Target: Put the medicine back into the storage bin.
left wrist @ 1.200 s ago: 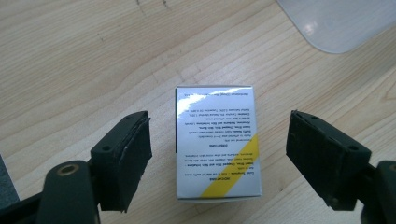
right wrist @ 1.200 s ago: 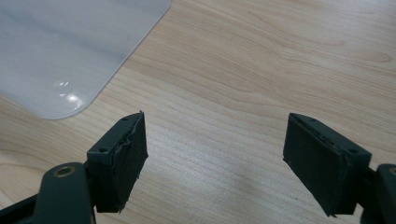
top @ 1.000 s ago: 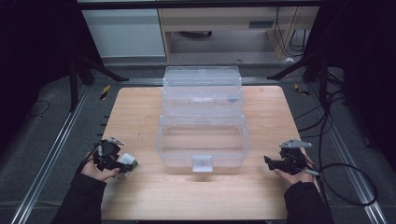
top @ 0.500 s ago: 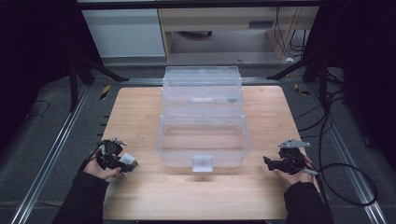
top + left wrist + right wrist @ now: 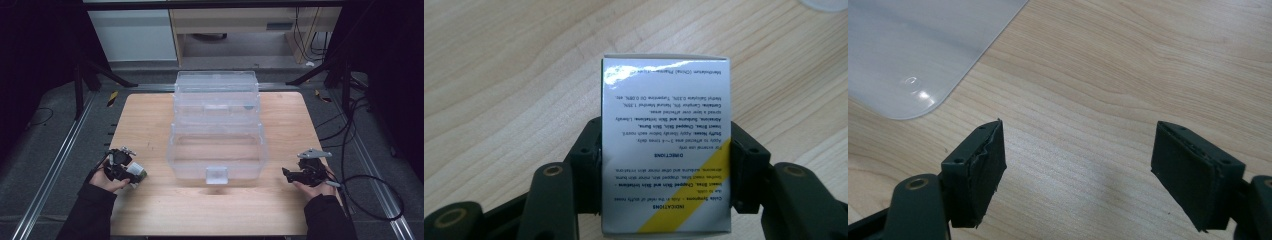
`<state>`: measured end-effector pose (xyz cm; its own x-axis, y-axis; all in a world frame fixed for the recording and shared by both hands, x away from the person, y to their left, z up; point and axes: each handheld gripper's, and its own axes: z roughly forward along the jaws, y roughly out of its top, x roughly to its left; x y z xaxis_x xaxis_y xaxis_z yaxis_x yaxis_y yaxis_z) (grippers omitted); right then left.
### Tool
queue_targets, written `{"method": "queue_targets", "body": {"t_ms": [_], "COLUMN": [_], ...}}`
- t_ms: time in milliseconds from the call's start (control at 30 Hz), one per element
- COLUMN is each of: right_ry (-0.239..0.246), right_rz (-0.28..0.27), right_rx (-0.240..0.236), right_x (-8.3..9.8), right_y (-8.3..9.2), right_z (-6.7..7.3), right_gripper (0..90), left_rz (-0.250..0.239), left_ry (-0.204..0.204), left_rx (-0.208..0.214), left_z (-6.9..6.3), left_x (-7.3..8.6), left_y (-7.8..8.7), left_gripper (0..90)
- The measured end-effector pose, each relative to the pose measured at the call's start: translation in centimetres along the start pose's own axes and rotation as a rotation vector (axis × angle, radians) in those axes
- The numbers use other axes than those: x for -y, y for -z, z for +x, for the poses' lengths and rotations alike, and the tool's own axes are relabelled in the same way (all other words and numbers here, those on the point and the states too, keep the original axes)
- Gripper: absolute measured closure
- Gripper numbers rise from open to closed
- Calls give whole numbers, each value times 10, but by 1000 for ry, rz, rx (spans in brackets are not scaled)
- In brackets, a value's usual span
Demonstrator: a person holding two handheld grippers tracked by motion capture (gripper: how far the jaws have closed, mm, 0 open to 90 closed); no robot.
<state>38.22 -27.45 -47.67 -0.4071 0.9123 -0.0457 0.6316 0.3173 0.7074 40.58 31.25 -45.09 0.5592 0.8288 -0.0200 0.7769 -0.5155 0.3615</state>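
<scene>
Small white box gripped at the table's near left, clear tiered bin in the middle.

At near left the left gripper [image 5: 131, 172] has just been closing its jaws onto a small white box [image 5: 666, 145] with printed directions and a yellow stripe, both pads against its sides, over the wooden table [image 5: 150, 115]. In the middle stands a clear plastic stepped bin [image 5: 216, 127], its front compartment bare. At near right the right gripper [image 5: 1078, 170] holds its jaws wide apart over bare wood, well clear of the bin.
</scene>
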Motion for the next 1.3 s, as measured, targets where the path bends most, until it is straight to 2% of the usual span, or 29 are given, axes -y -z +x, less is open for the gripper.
{"method": "queue_targets", "body": {"t_ms": [200, 433, 700, 900, 1133, 1300], "right_ry": [1, 3, 4, -7, -4, -6], "right_rz": [0, 2, -2, -14, -23, -24], "right_rx": [1, 1, 2, 1, 1, -5], "right_x": [0, 0, 0, -1, -2, -3], "right_y": [0, 0, 0, 1, 2, 2], "right_z": [0, 1, 1, 1, 2, 3], "right_gripper": [219, 220, 221, 217, 211, 204], "left_rz": [-56, -97, -138, -188, -239, -261], "left_ry": [-5, -13, -41, -70, -80, -106], "left_rx": [-2, 7, 17, 22, 35, 45], "left_z": [-5, -11, -17, -25, -31, -39], "left_x": [-3, -7, -15, -29, -45, -62], "left_y": [16, 32, 50, 68, 82, 90], "left_gripper": [446, 447, 447, 447, 447, 447]}}
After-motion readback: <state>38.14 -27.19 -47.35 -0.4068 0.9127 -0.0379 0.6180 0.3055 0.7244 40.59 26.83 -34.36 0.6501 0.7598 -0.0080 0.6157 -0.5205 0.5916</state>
